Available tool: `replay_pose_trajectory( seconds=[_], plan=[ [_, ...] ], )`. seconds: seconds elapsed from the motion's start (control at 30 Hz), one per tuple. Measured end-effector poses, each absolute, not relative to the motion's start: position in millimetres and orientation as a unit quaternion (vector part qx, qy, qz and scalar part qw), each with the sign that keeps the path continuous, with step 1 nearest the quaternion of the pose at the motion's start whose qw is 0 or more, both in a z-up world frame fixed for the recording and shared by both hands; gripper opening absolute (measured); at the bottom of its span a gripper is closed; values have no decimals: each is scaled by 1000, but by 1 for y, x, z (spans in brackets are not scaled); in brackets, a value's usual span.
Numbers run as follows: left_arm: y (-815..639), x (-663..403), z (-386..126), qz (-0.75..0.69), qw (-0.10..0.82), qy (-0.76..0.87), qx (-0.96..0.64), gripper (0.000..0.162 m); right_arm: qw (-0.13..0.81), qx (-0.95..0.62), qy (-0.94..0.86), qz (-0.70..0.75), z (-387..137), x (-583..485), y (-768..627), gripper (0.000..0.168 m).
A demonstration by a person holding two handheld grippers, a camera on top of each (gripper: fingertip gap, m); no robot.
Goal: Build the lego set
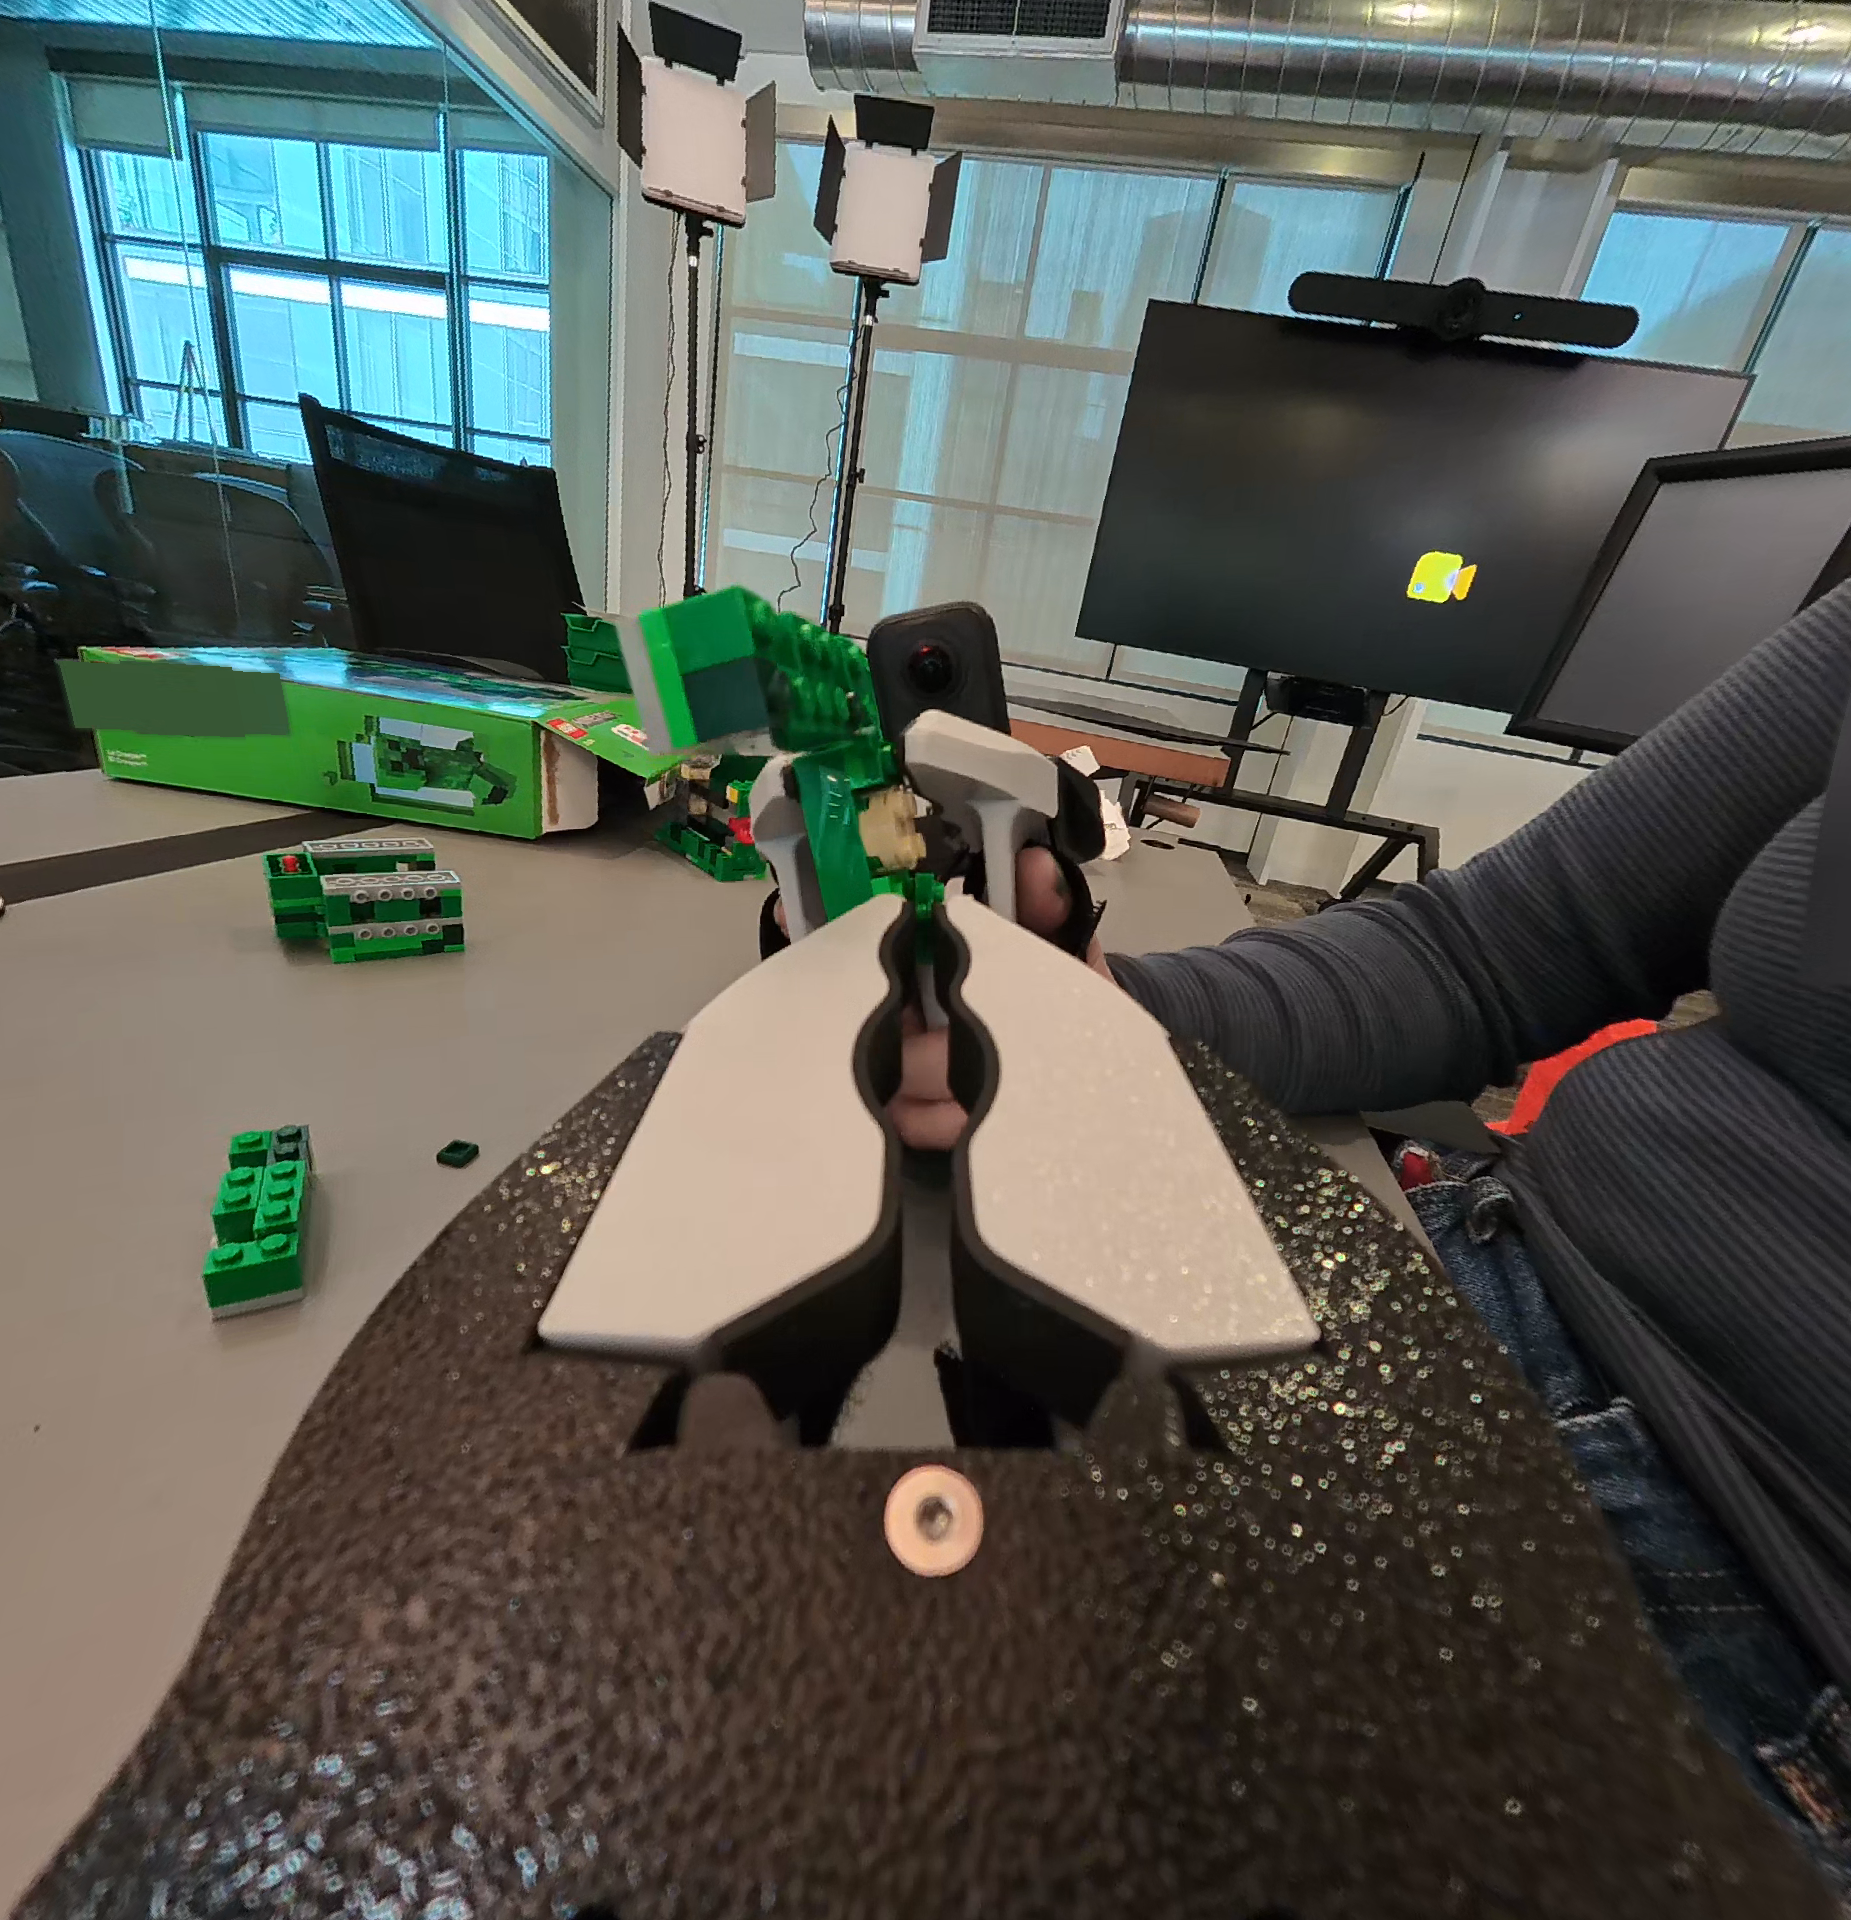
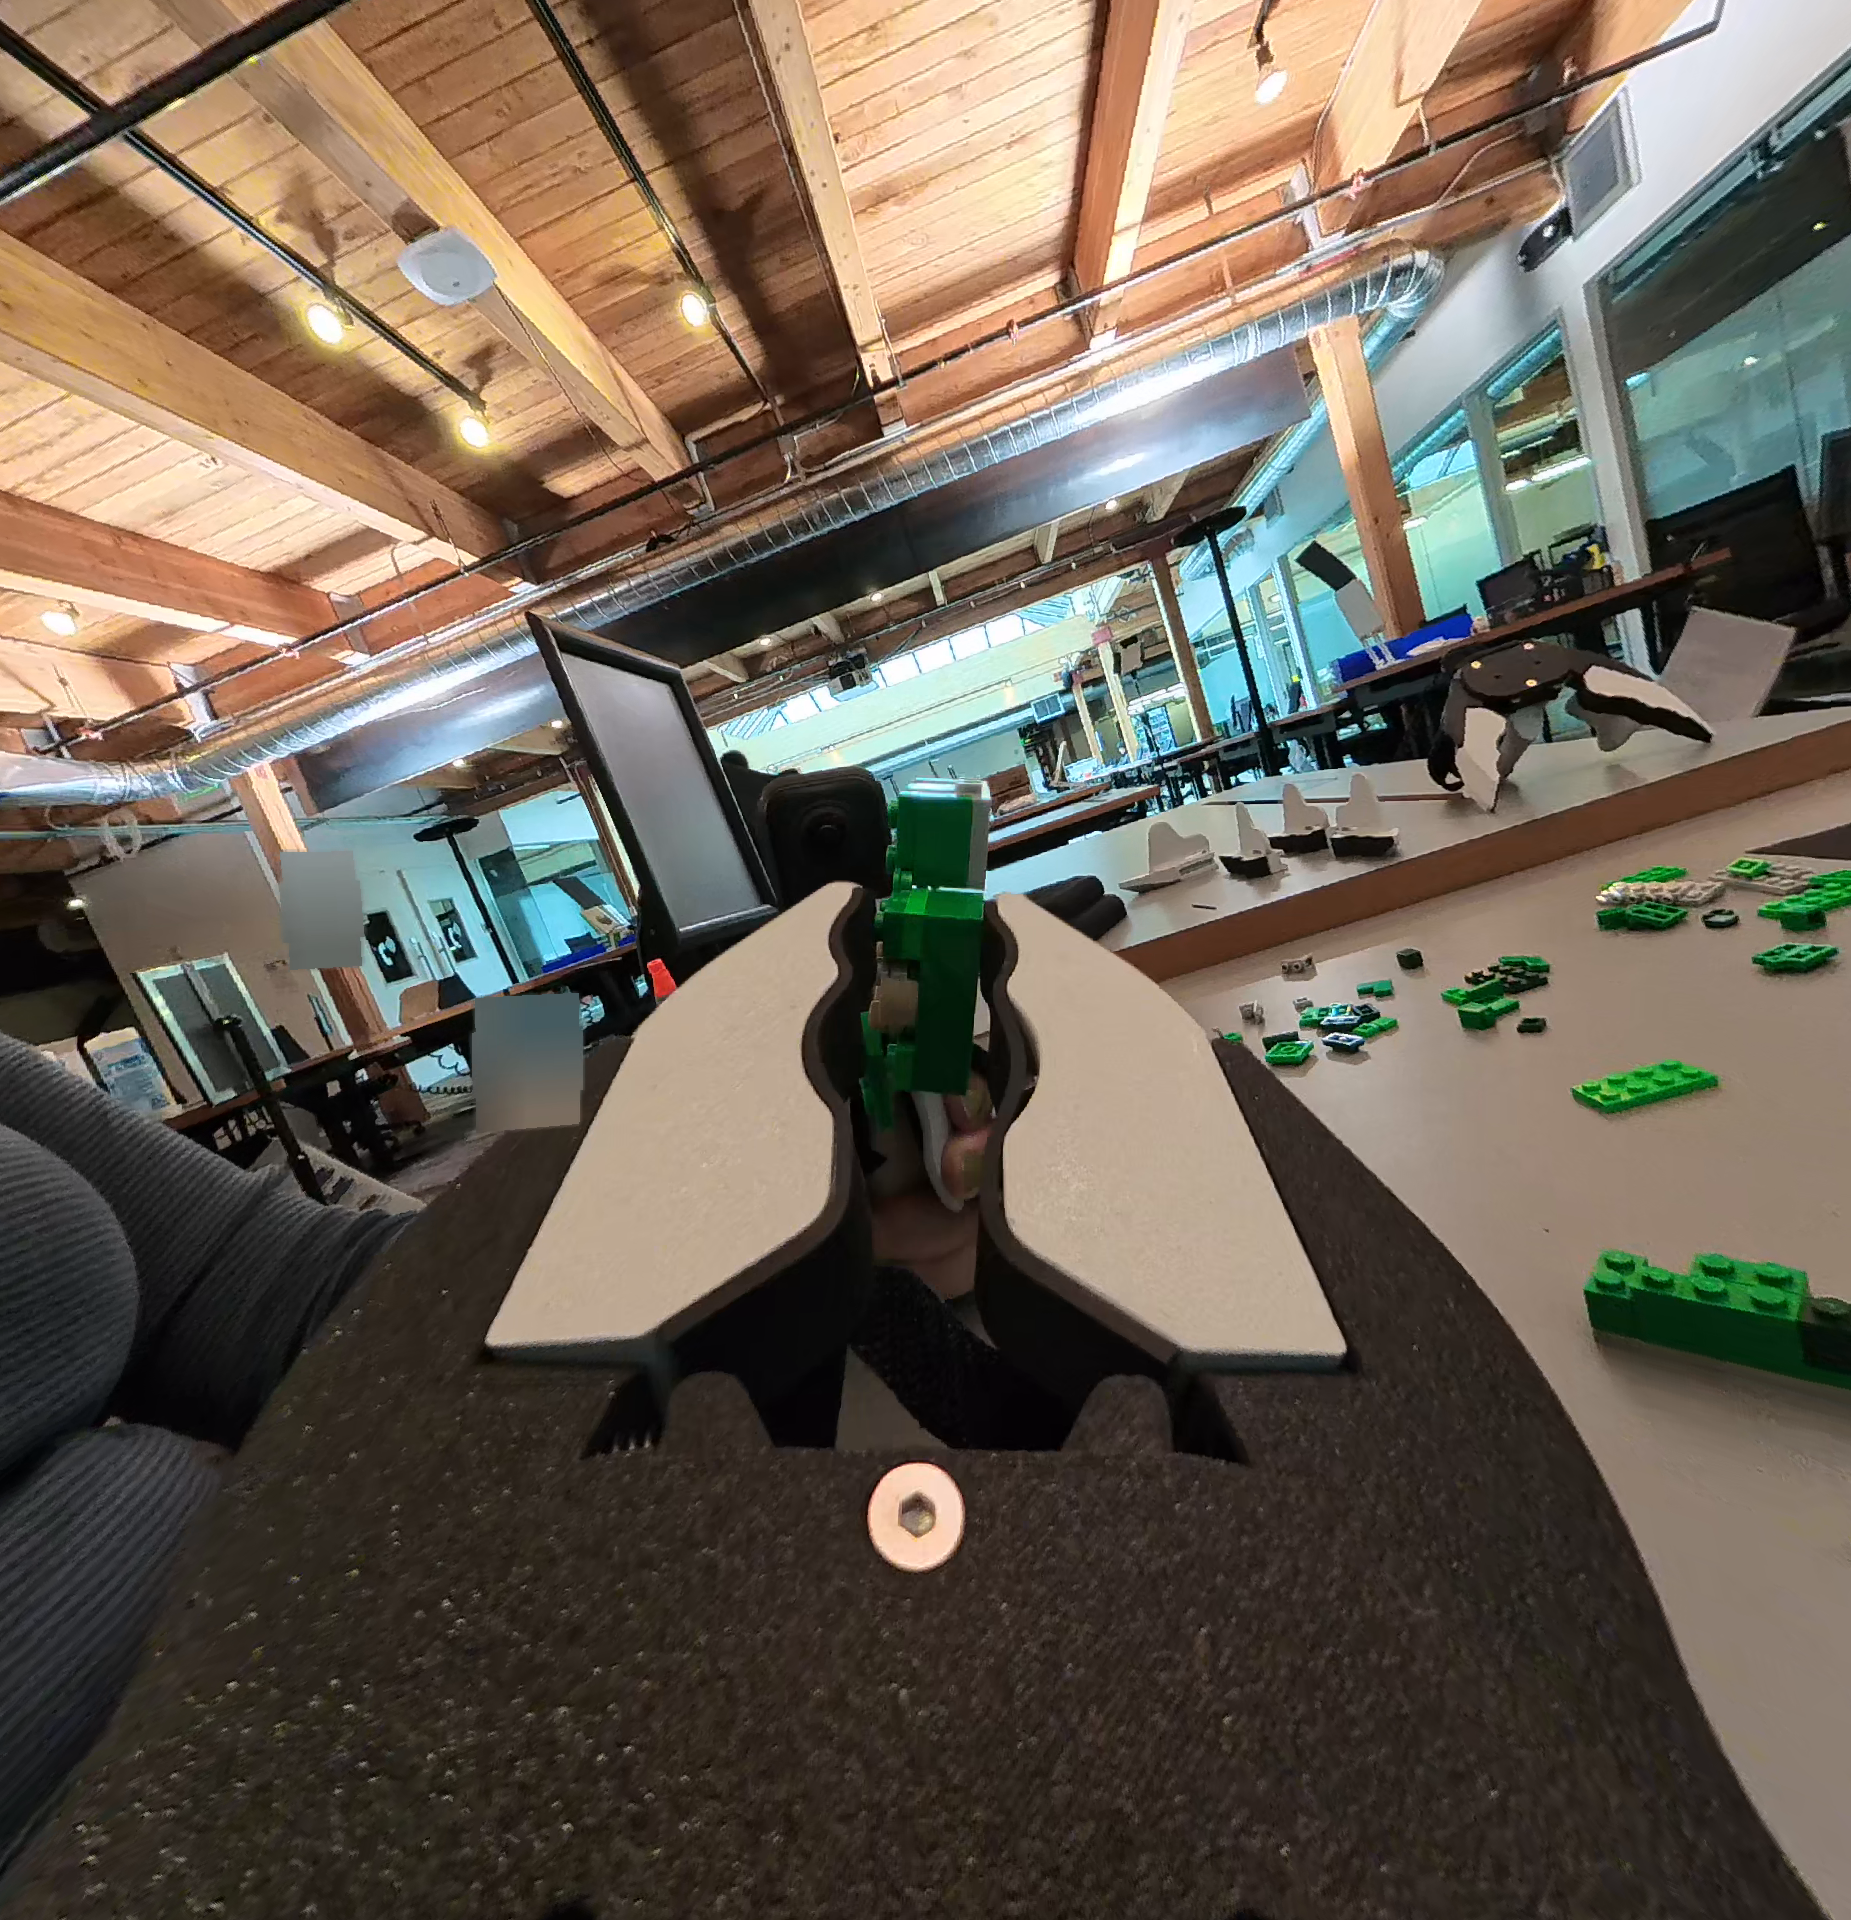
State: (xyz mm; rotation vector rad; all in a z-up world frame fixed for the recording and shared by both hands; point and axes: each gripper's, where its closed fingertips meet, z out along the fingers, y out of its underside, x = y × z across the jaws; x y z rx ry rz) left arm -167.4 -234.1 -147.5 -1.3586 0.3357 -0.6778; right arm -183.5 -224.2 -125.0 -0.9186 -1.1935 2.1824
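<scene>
A green lego build (image 1: 786,696) with a blocky head and a tan part is held in the air over the grey table (image 1: 121,1039). My right gripper (image 1: 874,831) is shut across its body; in the right wrist view the build (image 2: 926,966) stands upright between that gripper's (image 2: 921,909) white fingers (image 2: 713,1101). My left gripper (image 1: 926,914) faces it from below, its jaws nearly together, pinching the build's lower green end. A hand shows behind the fingers.
On the table lie a green lego box (image 1: 329,738), two green sub-assemblies (image 1: 365,899) (image 1: 261,1216), a small dark tile (image 1: 459,1151) and another build (image 1: 708,831). Loose green plates (image 2: 1643,1086), a brick row (image 2: 1731,1314), spare gripper fingers (image 2: 1253,847). A person's sleeve (image 1: 1420,956) is at the right. Both grippers' tips are close together, under 4 cm apart.
</scene>
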Motion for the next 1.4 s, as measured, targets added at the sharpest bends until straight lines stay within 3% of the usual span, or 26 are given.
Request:
replay_pose_trajectory(
  seconds=[1.4],
  plan=[
    [-234,-168,-145,-303,723,149,-602,2,225,-327,-398,827,-120,-182,-226,18]
  ],
)
